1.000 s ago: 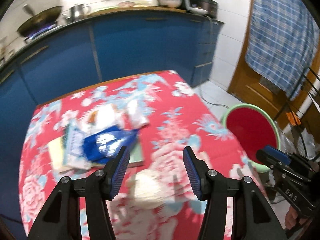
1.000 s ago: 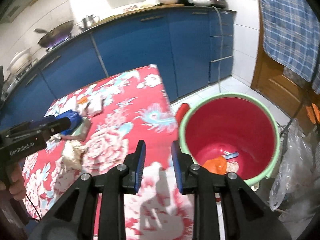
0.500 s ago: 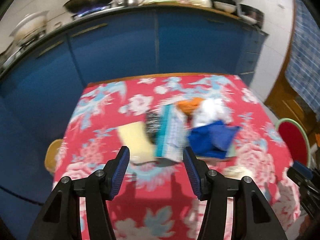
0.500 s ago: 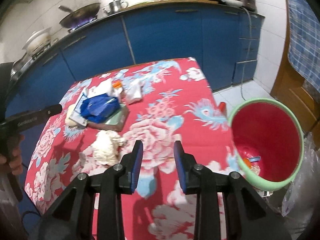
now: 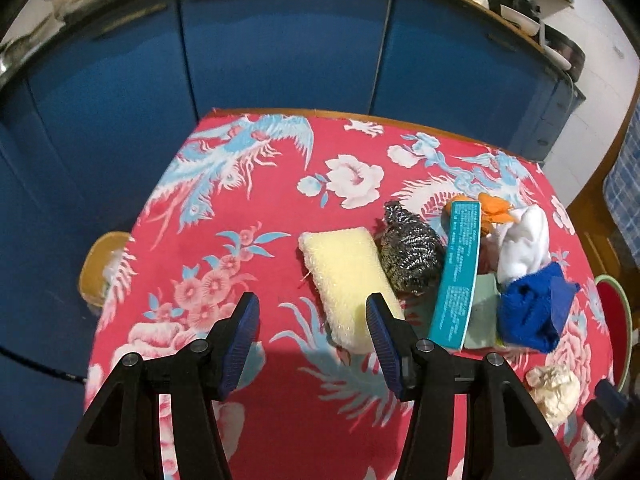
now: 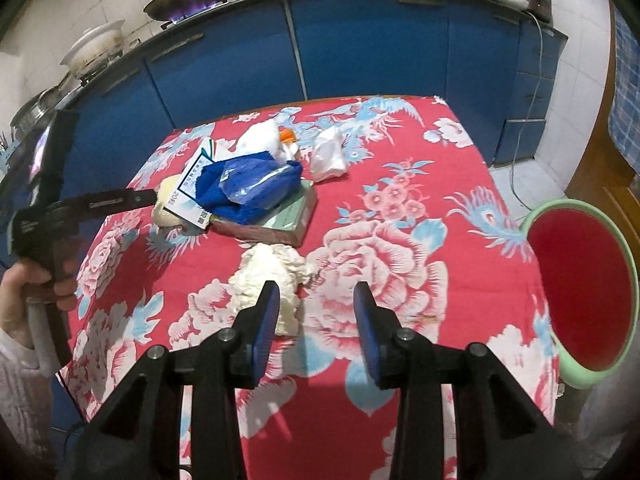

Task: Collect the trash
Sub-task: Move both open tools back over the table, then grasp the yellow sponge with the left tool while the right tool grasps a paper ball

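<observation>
Right wrist view: right gripper (image 6: 314, 322), jaws just opening and empty, nears crumpled tissue (image 6: 272, 276) on the table (image 6: 460, 208); next, straddle and pinch it, then bin (image 6: 582, 296).

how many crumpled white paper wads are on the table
1 that I can see: the paper wad near the right gripper; others may hide under the pile.

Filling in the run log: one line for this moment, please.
left gripper: open, empty, near sponge | right gripper: just been opening, empty, beside crumpled tissue | bucket: beside table
</observation>
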The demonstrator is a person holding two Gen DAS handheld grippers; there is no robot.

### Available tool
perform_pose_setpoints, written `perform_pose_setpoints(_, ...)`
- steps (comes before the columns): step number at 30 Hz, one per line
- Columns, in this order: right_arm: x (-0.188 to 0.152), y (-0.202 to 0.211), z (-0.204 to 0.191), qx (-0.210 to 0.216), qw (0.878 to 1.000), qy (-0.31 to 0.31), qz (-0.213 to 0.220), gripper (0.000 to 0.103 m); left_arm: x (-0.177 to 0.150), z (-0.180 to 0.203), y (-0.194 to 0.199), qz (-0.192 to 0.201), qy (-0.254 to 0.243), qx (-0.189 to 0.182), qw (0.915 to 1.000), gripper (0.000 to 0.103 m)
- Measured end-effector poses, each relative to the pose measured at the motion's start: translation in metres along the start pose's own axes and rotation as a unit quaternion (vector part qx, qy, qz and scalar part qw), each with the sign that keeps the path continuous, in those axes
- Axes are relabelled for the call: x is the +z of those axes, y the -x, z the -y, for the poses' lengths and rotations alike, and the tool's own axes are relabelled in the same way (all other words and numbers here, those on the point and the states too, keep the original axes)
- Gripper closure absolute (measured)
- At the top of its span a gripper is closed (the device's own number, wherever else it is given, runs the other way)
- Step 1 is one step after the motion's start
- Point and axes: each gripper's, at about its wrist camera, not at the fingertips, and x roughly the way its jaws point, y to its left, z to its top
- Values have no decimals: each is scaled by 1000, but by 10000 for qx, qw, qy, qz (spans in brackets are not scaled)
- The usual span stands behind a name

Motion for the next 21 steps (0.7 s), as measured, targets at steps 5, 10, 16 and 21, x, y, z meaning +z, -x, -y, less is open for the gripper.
perform_pose_setpoints(5, 1, -10, -9, 43, 9999, 71, -96, 62, 1, 4, -11, -103, 78, -369, 9992, 46)
perform_pose_setpoints(10, 0, -19, -15, 99, 9997, 103, -194, 62, 1, 11, -18, -153, 78, -493, 9986, 46)
perform_pose_setpoints(16, 0, -25, -16, 151, 9996, 98, -221, 62, 1, 11, -27, -237, 280, -646, 9972, 52)
perform_pose_setpoints(21, 0, -24, -18, 292, 9993, 81, -198, 62, 0, 16, -24, -64, 105, -767, 9970, 63)
